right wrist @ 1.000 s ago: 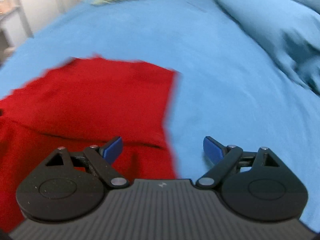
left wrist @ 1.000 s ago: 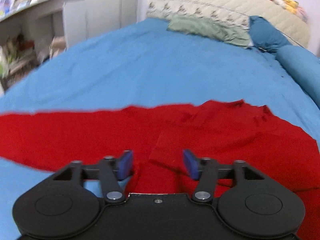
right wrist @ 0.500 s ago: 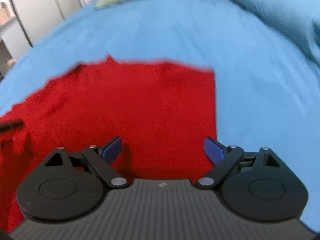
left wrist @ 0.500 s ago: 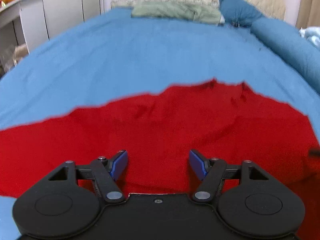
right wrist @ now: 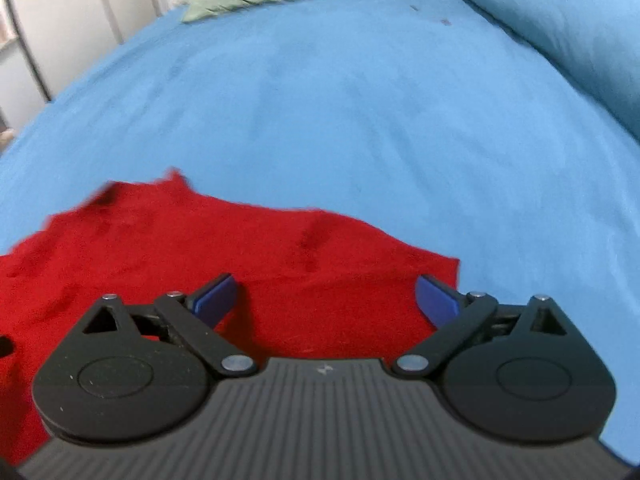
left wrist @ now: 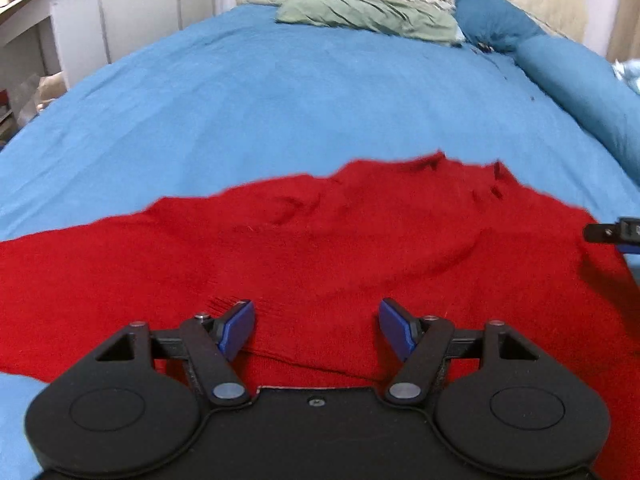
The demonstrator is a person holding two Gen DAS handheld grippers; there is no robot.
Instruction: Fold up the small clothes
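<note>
The left tongs (left wrist: pixel 316 326) are hanging wide open over the red sweater (left wrist: pixel 320 248), gripping nothing. The sweater is lying spread on the blue bed (left wrist: pixel 300 92), reaching ahead of and to both sides of these tongs. The right tongs (right wrist: pixel 326 298) are also standing wide open and empty, with the sweater's corner (right wrist: pixel 448 266) lying just ahead of their right finger (right wrist: pixel 436 300). A green cloth (left wrist: pixel 368 14) is lying far ahead of the left tongs, by the bed's head.

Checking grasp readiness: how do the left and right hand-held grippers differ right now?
The left hand-held gripper sits over the middle of the red garment; the right hand-held gripper sits at its corner, one finger near the blue bedsheet. The right gripper's view is blurrier than the left's. Both are open, empty.
</note>
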